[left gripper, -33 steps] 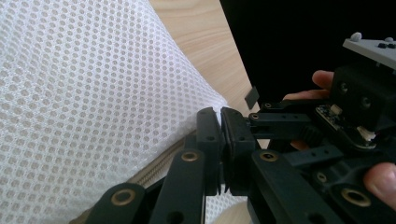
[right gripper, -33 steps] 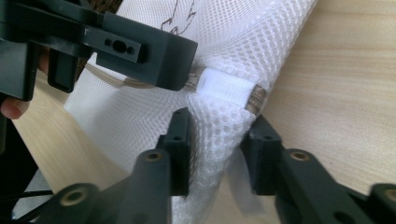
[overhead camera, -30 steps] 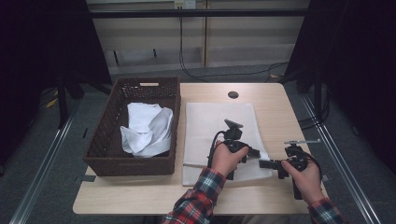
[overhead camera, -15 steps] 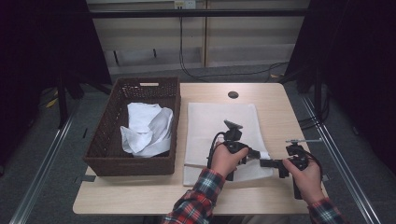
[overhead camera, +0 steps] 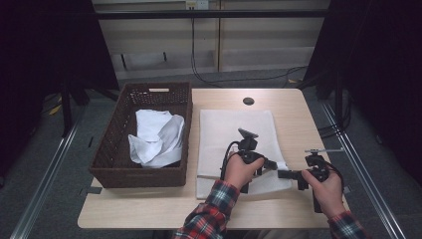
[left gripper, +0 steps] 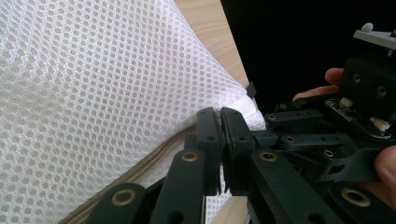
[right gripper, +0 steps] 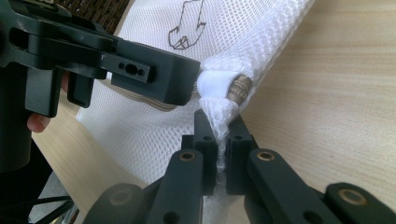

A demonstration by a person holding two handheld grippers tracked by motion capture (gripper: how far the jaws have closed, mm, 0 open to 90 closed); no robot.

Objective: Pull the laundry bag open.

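A white mesh bag [overhead camera: 234, 134] lies flat on the wooden table [overhead camera: 298, 114], right of the basket. My left gripper [overhead camera: 272, 164] points right at the bag's near right corner. In the left gripper view its jaws [left gripper: 220, 116] stand closed together on the bag's edge [left gripper: 93, 93], beside the zipper [left gripper: 140, 168]. My right gripper [overhead camera: 281, 173] points left at the same corner. The right gripper [right gripper: 217, 135] is shut on a pinch of mesh just below the zipper's brass end [right gripper: 238, 88]. The left gripper's body [right gripper: 140, 70] sits close above it.
A dark wicker basket [overhead camera: 114, 149] stands on the table's left half with crumpled white cloth [overhead camera: 157, 137] in it. A round cable hole [overhead camera: 248, 101] is at the table's far edge. Bare wood runs along the right side and front.
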